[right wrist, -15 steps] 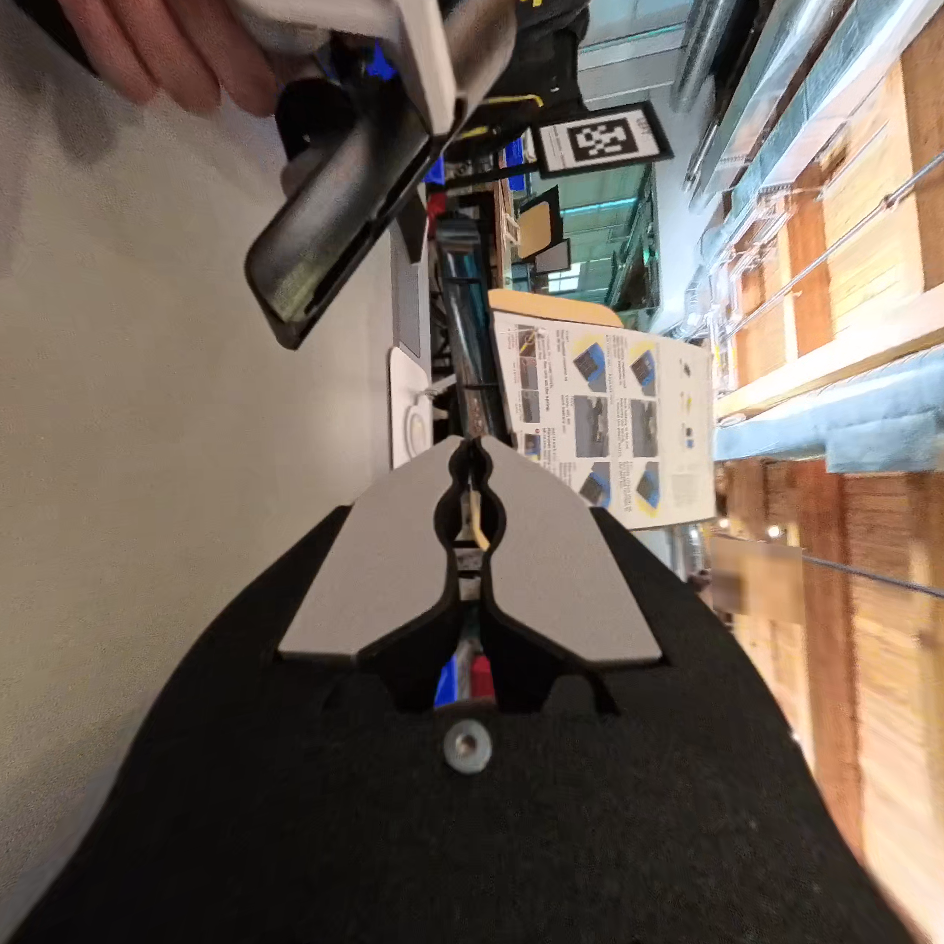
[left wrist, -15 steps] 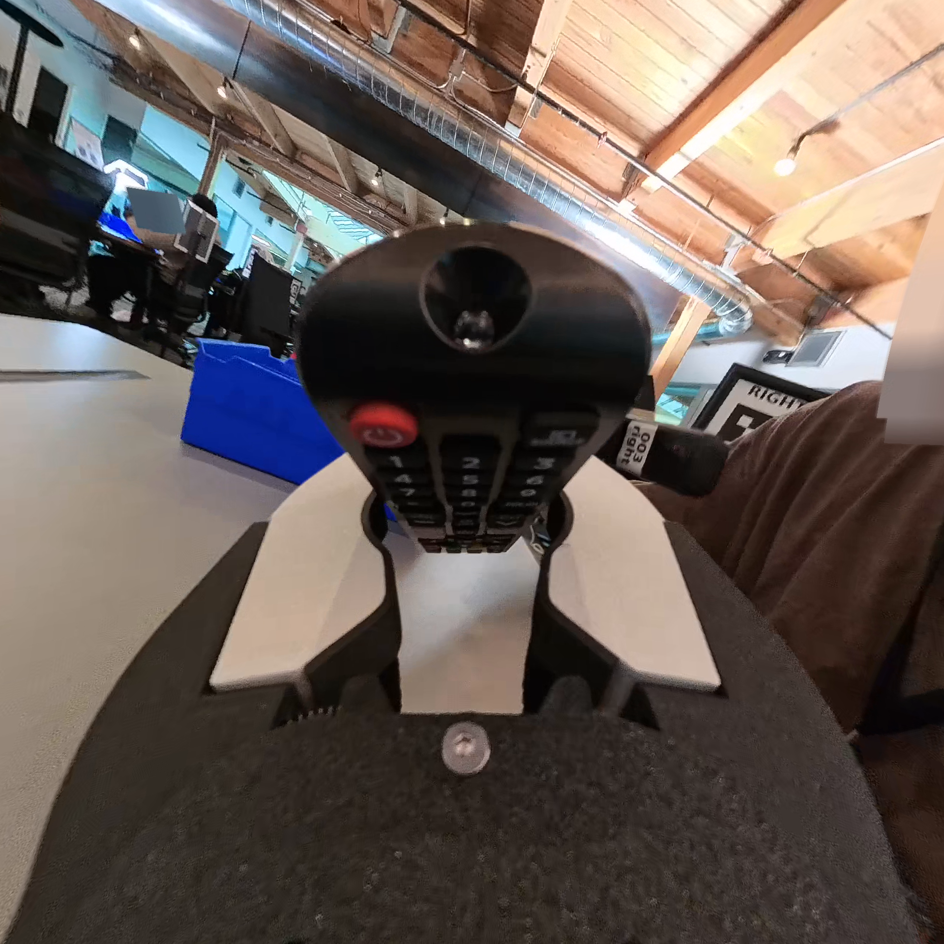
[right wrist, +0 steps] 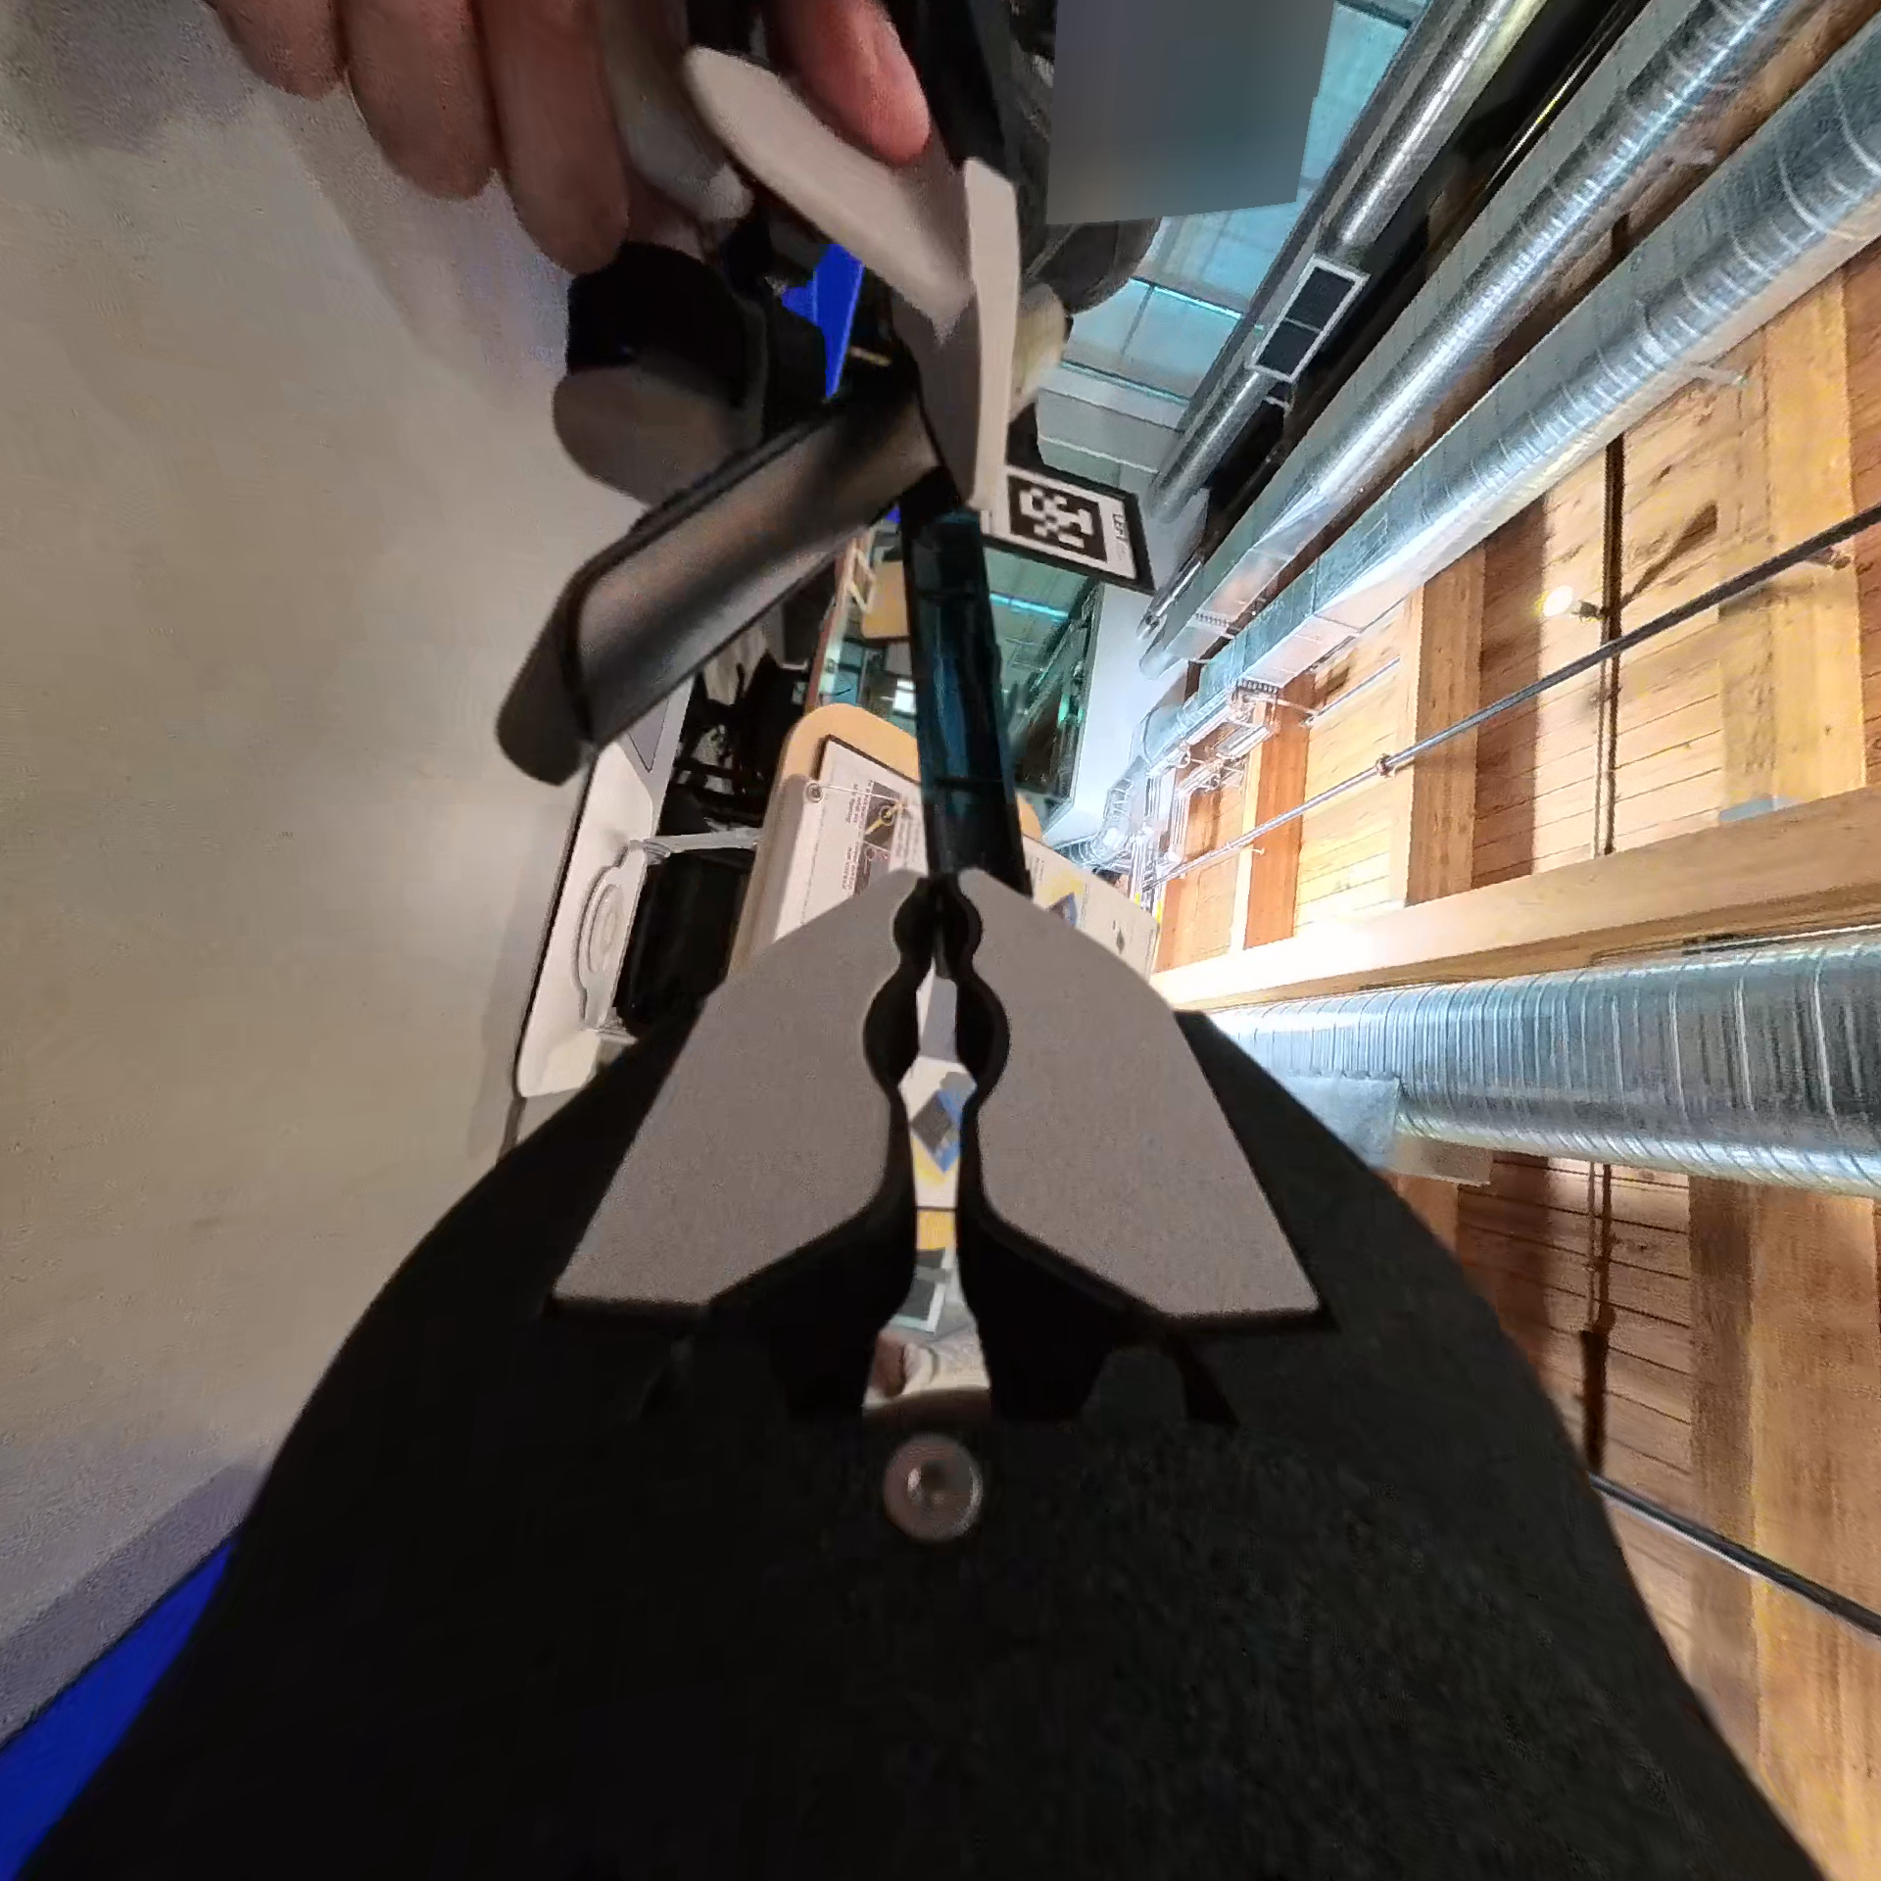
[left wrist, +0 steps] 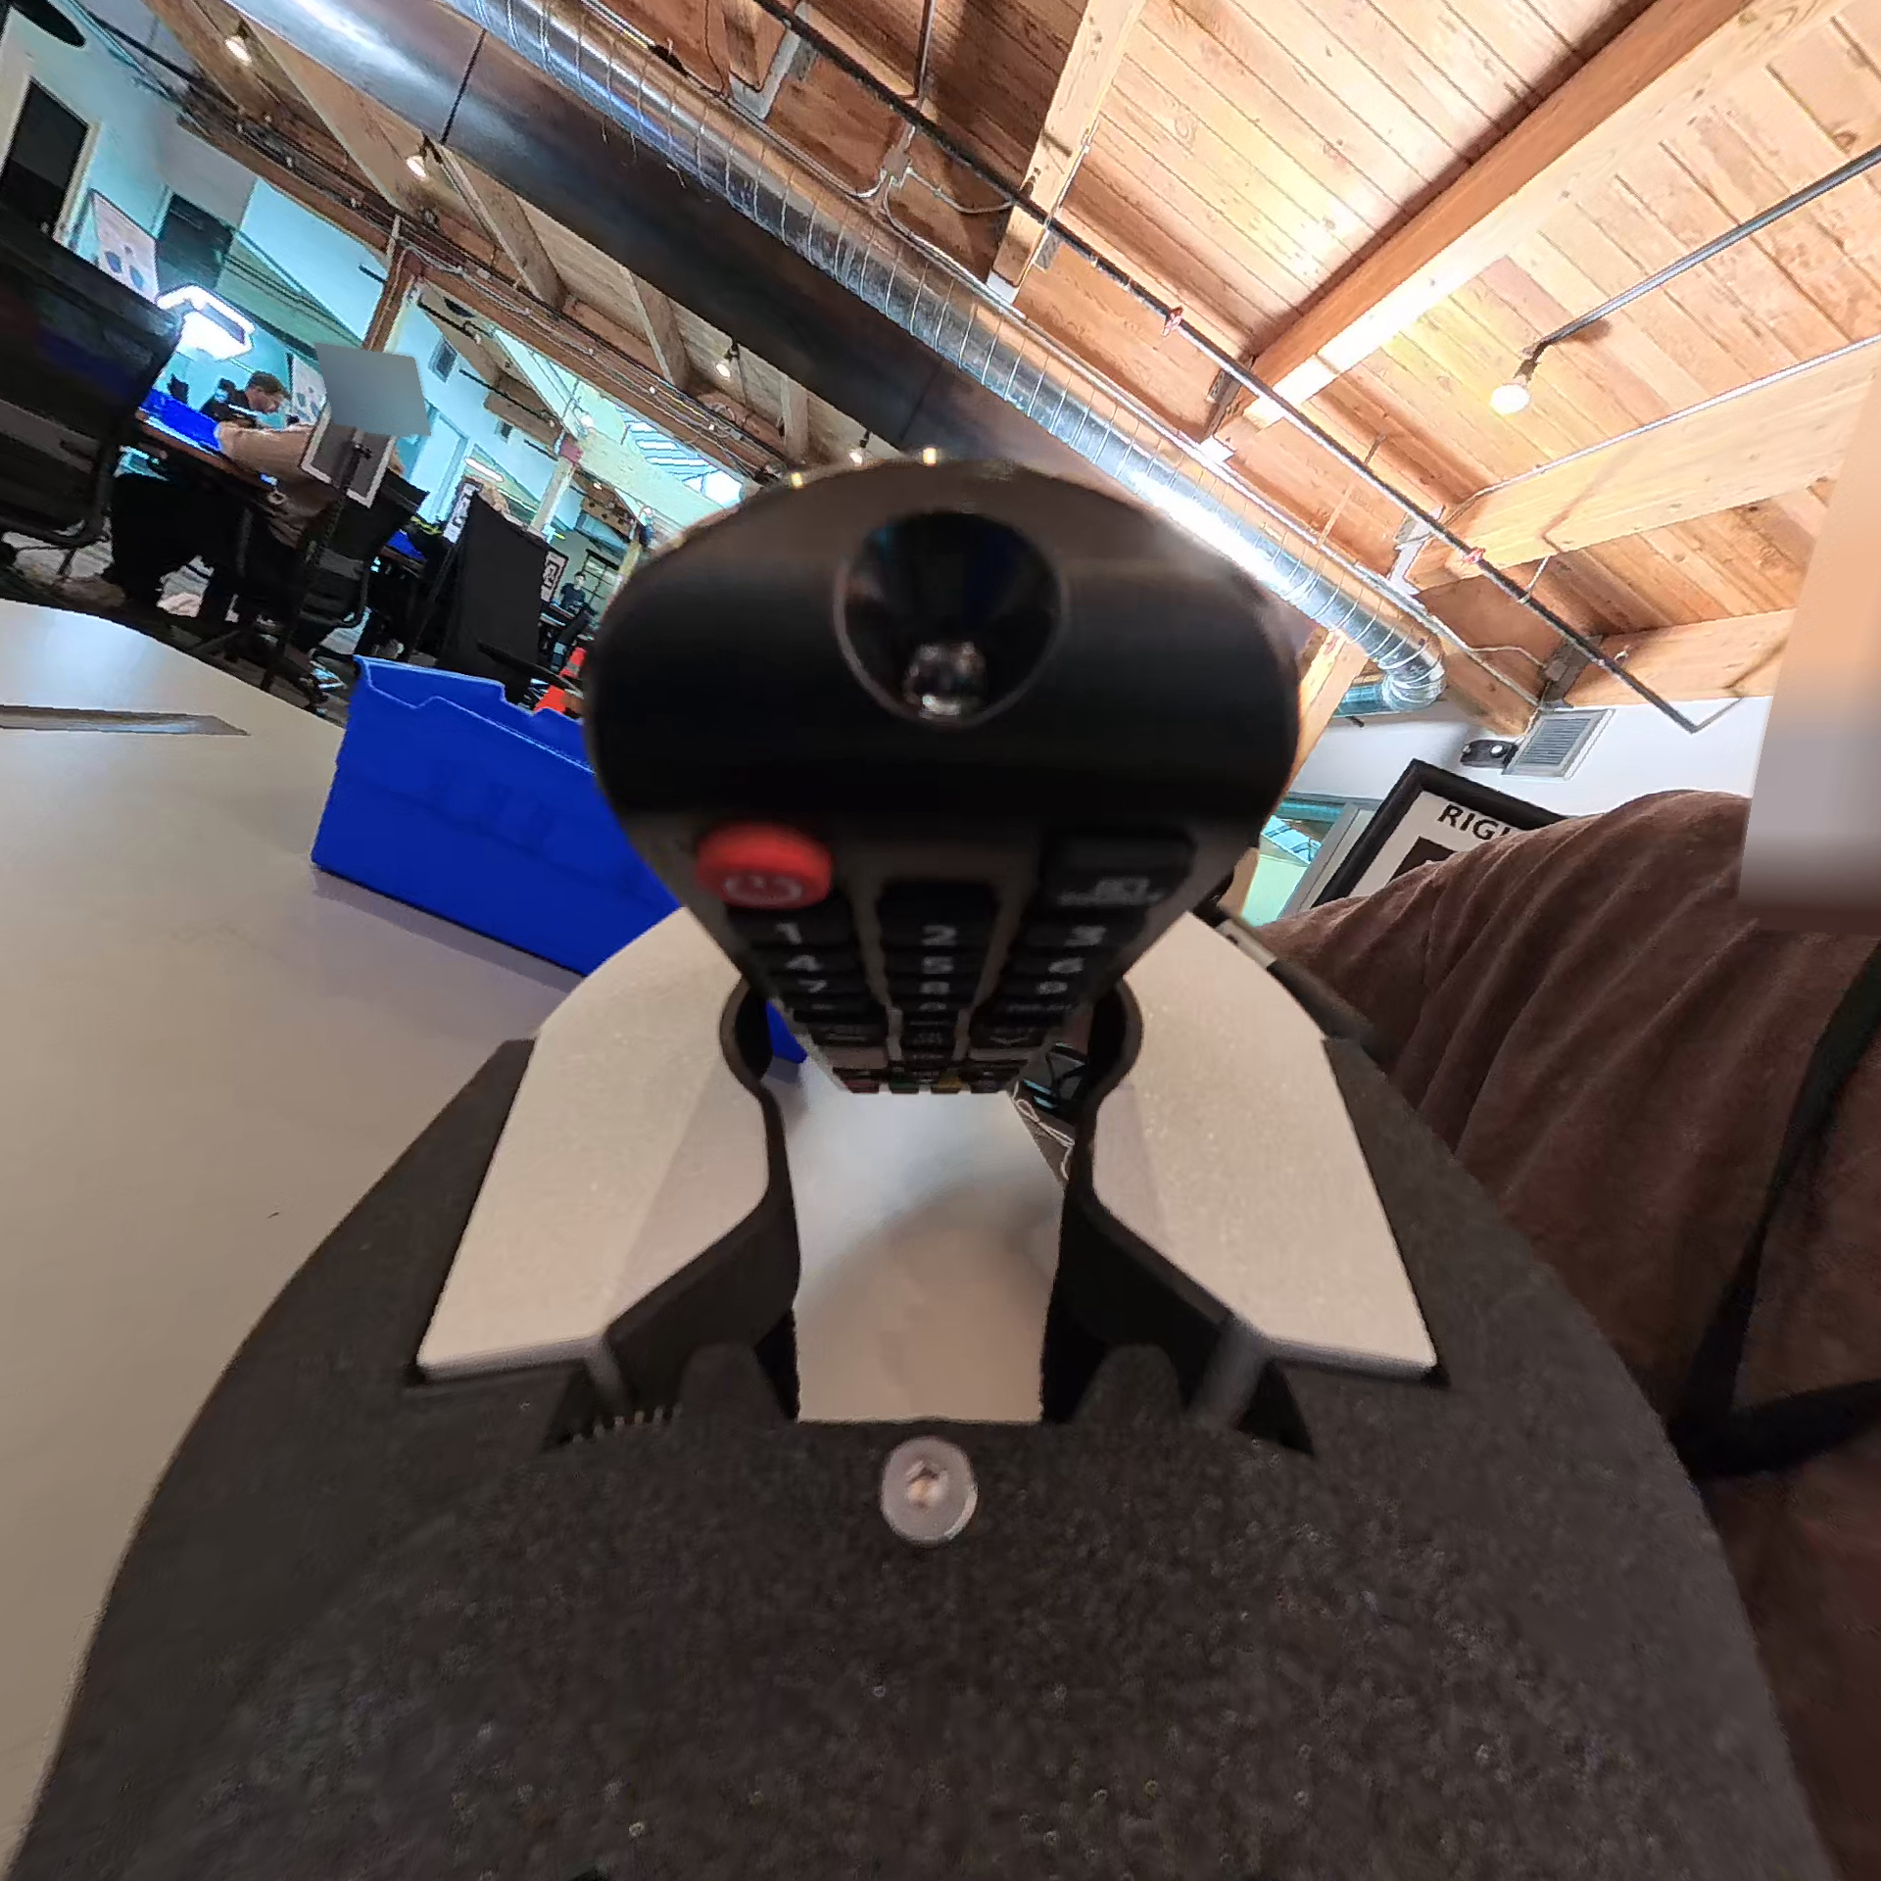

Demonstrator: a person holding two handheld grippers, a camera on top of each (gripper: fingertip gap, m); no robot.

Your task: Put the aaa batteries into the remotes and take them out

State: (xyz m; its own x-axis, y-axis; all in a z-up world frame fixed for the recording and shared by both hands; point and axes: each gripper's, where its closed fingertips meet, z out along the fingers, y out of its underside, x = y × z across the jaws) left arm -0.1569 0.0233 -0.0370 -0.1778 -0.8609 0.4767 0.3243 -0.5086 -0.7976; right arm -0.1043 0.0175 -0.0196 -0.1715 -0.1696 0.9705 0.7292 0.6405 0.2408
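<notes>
The left gripper (left wrist: 931,1059) clamps the black remote (left wrist: 942,753), long axis pointing ahead, while the right gripper (right wrist: 942,921), nearly closed and apparently empty, sits just below that remote's free end (right wrist: 713,601).

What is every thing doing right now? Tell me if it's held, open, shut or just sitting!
Remote: held up off the table, clamped between the left tongs, buttons facing the camera.
Left tongs: shut on the remote.
Right tongs: shut, with nothing visible between the tips; no battery can be made out.
Blue bin: sitting on the table, top open; contents not visible.
Hand: gripping the left tool.
</notes>
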